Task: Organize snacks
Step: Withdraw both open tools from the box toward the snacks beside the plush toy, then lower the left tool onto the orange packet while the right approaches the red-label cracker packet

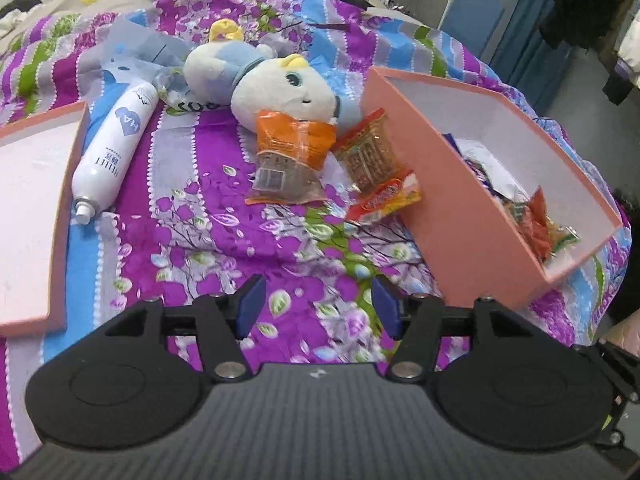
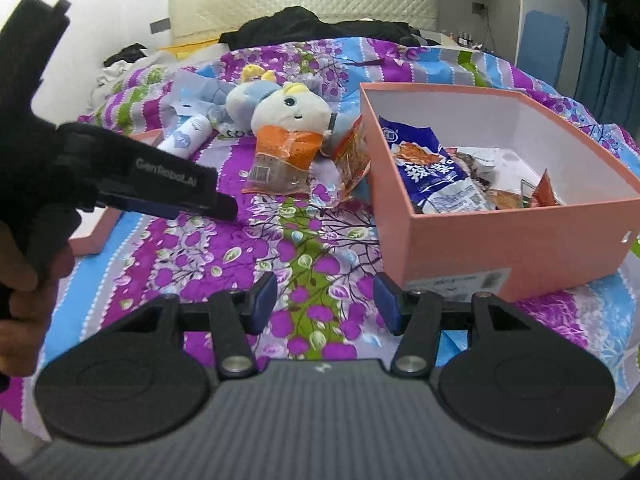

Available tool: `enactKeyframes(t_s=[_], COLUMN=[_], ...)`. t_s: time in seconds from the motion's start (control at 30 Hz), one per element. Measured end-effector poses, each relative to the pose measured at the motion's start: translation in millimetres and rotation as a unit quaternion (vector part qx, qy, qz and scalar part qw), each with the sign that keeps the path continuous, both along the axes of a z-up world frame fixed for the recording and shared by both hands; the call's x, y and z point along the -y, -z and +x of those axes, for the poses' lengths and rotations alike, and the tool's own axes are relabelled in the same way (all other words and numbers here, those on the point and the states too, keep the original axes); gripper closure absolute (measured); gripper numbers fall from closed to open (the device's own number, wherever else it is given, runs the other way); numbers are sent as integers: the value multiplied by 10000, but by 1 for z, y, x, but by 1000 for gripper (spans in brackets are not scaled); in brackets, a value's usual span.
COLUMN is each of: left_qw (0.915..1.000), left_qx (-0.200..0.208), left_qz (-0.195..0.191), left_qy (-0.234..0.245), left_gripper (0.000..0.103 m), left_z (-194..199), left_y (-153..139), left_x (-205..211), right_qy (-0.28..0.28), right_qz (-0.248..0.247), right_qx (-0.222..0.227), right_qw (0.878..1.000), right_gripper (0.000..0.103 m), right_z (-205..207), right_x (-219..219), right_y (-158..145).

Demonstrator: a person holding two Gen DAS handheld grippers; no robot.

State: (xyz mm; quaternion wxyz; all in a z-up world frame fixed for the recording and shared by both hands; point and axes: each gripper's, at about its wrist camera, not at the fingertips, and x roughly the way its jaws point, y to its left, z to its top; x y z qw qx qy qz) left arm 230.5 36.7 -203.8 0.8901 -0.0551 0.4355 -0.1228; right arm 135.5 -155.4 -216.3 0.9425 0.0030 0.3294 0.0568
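Snacks are lying loose on the bedspread [image 1: 192,216], just left of the pink box [image 1: 452,216]: an orange packet [image 1: 288,156] resting against the plush toy [image 1: 276,88], long axis running near to far with its clear end pointing near, and a red-yellow packet [image 1: 376,164] beside it, touching the box wall, angled near-right. Left view is showing a white bottle [image 1: 112,152] with its nozzle pointing near, and a lid [image 1: 32,216] at far left. Right view is showing deeper into the box [image 2: 500,240]: a blue bag [image 2: 432,168] and red wrappers [image 2: 544,194]. It is also catching the left gripper [image 2: 224,208] and the hand [image 2: 24,280] holding it. Left gripper [image 1: 318,304] and right gripper [image 2: 325,302] are both hanging released over the bedspread, nothing between the jaws.
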Motion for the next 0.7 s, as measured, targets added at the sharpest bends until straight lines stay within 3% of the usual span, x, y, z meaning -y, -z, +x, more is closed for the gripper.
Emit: enactKeyframes(t_s=[0.3, 0.53, 0.7], left_qw=[9998, 9975, 9971], left_qx=[-2, -212, -209], left_qz=[-190, -573, -351], left_qy=[-3, 365, 642], left_gripper=[31, 30, 30], left_z=[77, 143, 167], left_y=[24, 47, 62], left_x=[-27, -34, -26], right_qy=[631, 1118, 1544], right_qz=[234, 604, 589], right_qx=[-34, 76, 86], right_qw=[9977, 9919, 9862], right_gripper=[48, 49, 50], right_z=[56, 109, 141], right_x=[-27, -35, -36], right_y=[29, 50, 56])
